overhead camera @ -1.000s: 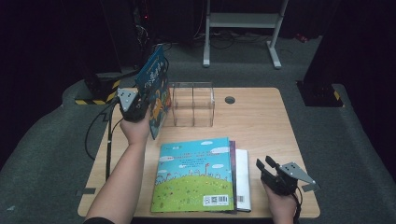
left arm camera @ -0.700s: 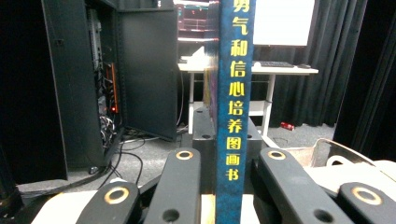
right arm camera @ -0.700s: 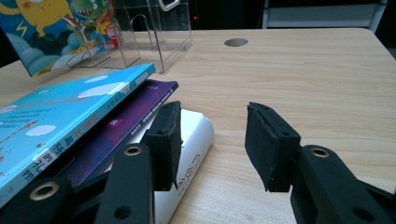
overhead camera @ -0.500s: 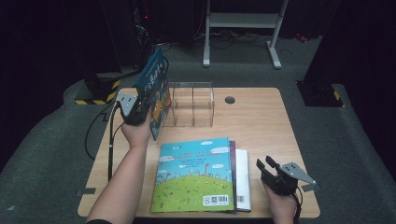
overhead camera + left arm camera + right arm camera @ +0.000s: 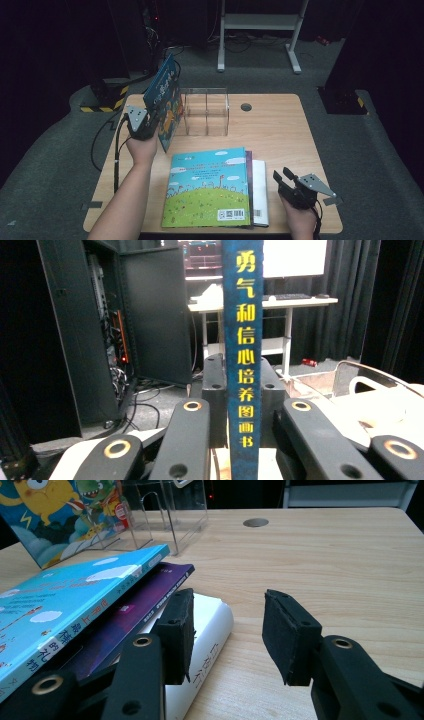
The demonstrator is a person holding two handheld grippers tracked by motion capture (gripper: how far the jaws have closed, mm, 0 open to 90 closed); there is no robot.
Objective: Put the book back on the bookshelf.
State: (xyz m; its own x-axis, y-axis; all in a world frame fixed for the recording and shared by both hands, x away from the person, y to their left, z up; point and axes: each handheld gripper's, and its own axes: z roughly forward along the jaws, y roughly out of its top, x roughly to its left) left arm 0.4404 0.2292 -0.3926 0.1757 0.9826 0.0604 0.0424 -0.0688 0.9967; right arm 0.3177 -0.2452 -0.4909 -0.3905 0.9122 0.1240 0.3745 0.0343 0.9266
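Observation:
My left gripper (image 5: 152, 121) is shut on a blue picture book (image 5: 163, 89), held upright and tilted just left of a clear acrylic book stand (image 5: 206, 112). In the left gripper view the book's spine (image 5: 242, 315) with yellow characters rises between the jaws of the left gripper (image 5: 242, 377). Those jaws have just eased open slightly, and the book is still clamped between them. My right gripper (image 5: 283, 174) rests at the table's front right, open and empty. It sits beside a flat stack with a cyan book (image 5: 207, 187) on top.
In the right gripper view the right gripper (image 5: 227, 625) sits next to the stack: a cyan book (image 5: 65, 595), a purple one (image 5: 145, 595) and a white one (image 5: 212, 620). The wooden table (image 5: 280, 130) has a cable hole (image 5: 245, 107). A white frame (image 5: 257, 22) stands on the floor behind the table.
The left hand has shifted slightly with the blue book still in its jaws. The right hand has stayed still.

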